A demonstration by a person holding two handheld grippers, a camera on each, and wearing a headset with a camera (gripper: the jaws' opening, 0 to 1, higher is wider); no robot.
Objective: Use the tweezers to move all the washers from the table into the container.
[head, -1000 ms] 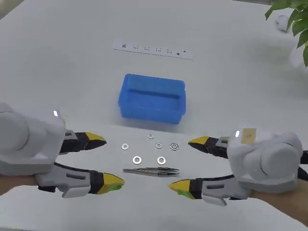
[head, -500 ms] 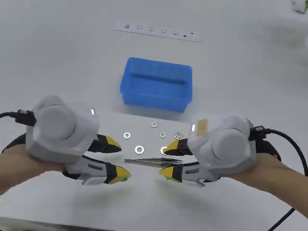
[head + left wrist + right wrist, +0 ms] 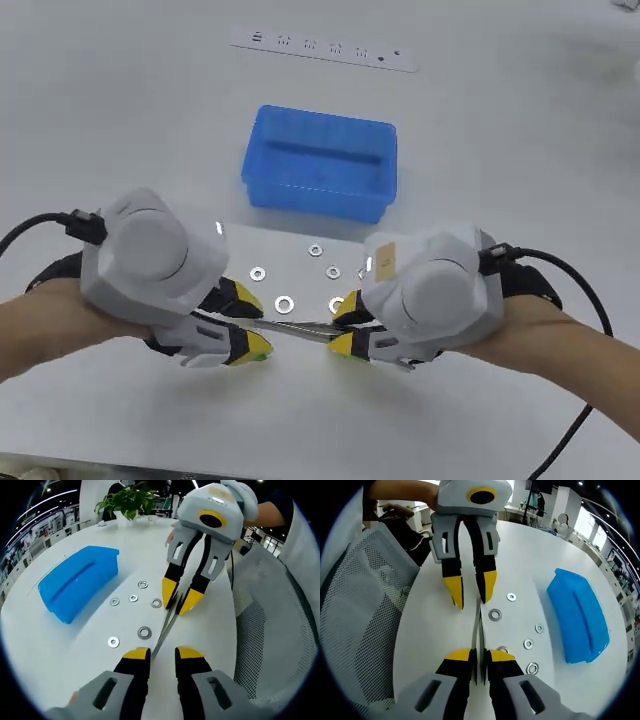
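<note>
Yellow-tipped jaws flank a pair of tweezers (image 3: 296, 327) lying flat on the white bench (image 3: 500, 130). At the near end, the left claw (image 3: 250, 322) stands open, one jaw on either side of the steel with a gap showing. The tweezers run left to right from one claw to the other. At the far end, the right claw (image 3: 342, 326) is drawn nearly closed about them, though whether it actually pinches the steel cannot be told. Washers (image 3: 285, 303), six of them in the left gripper view, lie scattered just beyond the tweezers, one close beside the right claw. The blue container (image 3: 318, 200) sits further back, well apart from both claws.

The tweezers look light, thin, slick and springy, and would likely skate or twist if nipped at a tip. The sounder hold is probably across the flat arms near the middle, pressing the way they close. The washers look small, flat and hard, apt to slide on the smooth bench. Each is probably best caught across its ring, hole to edge.
</note>
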